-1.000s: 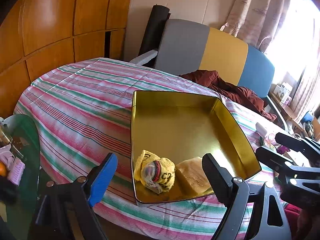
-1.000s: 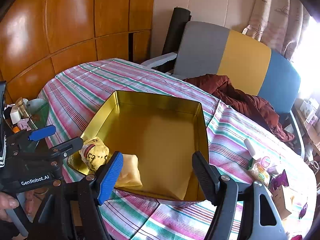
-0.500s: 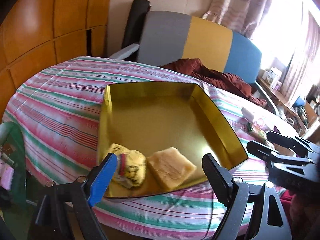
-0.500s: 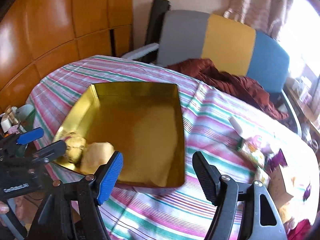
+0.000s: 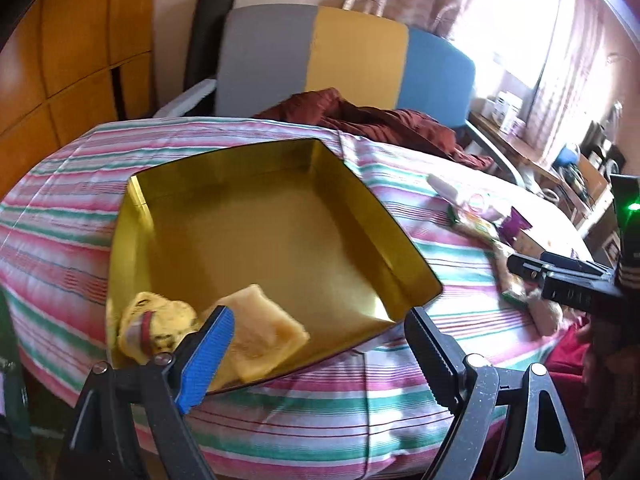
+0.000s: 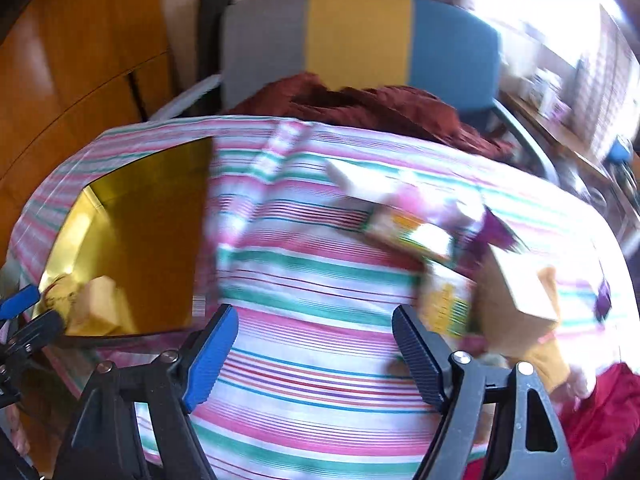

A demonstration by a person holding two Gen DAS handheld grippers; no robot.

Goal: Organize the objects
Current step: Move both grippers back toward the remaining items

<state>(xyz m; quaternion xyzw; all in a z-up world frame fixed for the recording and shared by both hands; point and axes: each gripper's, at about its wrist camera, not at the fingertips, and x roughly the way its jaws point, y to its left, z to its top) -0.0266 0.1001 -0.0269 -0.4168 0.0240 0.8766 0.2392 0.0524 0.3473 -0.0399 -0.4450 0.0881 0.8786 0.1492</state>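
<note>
Tin [image 5: 256, 240], seemingly two wrapped items inside.

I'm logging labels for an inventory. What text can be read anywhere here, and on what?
No text reads clearly.
Yellow packet in the gold tin: dark print, too blurred.
Right gripper body: white letters, perhaps "DAS", uncertain.
Packets and box on the tablecloth: motion-blurred, unreadable.

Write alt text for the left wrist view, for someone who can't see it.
An open left gripper hovers over a gold tray on a striped tablecloth. A yellow packet and pale block sit in its near corner.
</note>
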